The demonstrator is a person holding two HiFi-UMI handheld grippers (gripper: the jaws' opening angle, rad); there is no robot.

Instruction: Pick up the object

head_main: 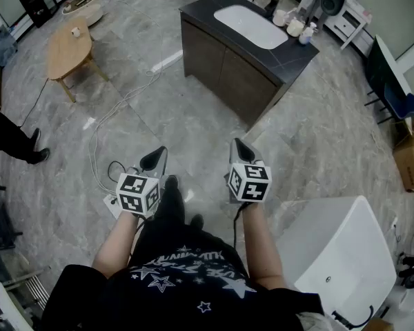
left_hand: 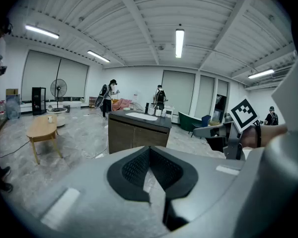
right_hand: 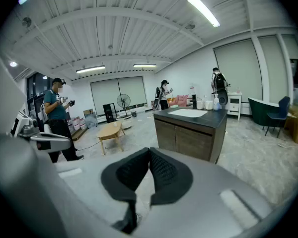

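Standing well back from the dark counter (head_main: pixel 205 14), the person holds both grippers out low over the bare marble floor (head_main: pixel 193 126). The left gripper (head_main: pixel 156 158) has its jaws pressed together tip to tip with nothing between them, and the right gripper (head_main: pixel 239 147) is the same: closed and empty.

Nothing marks out the object to be picked up. The likeliest candidates are the cups and bottles (head_main: pixel 294 25) clustered at the far right end of the counter, just beside the white basin (head_main: pixel 250 26). A small cup (head_main: pixel 74 31) also sits on the wooden table (head_main: pixel 67 50) far to the left. All of these are well apart from both grippers, so the task looks barely begun, with an approach needed first.

Several things could go wrong from here:
- A white cable (head_main: pixel 107 116) snakes across the floor on the near left and could catch a foot on the way toward either piece of furniture.
- Jaws that reach the cluster closed would push a cup rather than straddle it.
- The items stand close together near the counter's edge, so a wide or angled approach could knock a neighbour over or off.
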